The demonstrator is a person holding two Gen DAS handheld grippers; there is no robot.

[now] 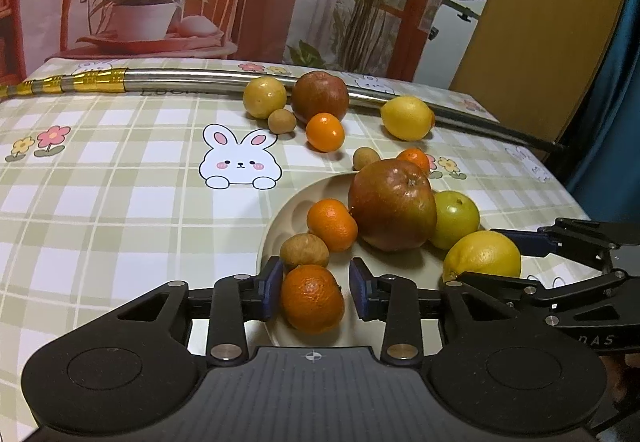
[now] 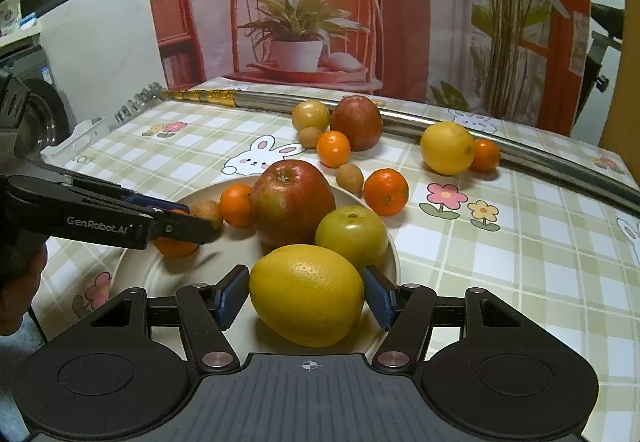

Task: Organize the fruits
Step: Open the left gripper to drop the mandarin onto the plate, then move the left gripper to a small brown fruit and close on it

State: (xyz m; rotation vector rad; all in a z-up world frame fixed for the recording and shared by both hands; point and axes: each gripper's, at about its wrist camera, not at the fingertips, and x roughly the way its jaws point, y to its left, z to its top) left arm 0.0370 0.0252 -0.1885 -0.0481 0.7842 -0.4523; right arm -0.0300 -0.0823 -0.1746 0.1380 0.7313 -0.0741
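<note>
Left wrist: left gripper [image 1: 316,292] spread around a mandarin [image 1: 312,299] on the plate [image 1: 294,204]; left pad touches, right pad shows a gap. Right wrist: right gripper [image 2: 307,292] brackets a lemon [image 2: 307,294] on the plate; pads look flush, grip probably loose.

I note checked plaid tablecloth [image 1: 120,210] smooth, faint sheen. Long steel tube [image 1: 192,76] at frame top polished, gold-foil bands. Cream round plate [image 2: 168,274] satin. Large yellow lemon [image 2: 306,294] pebbled, glossy. Red-brown apple [image 2: 292,202] waxy. I see matt black plastic gripper bodies.
</note>
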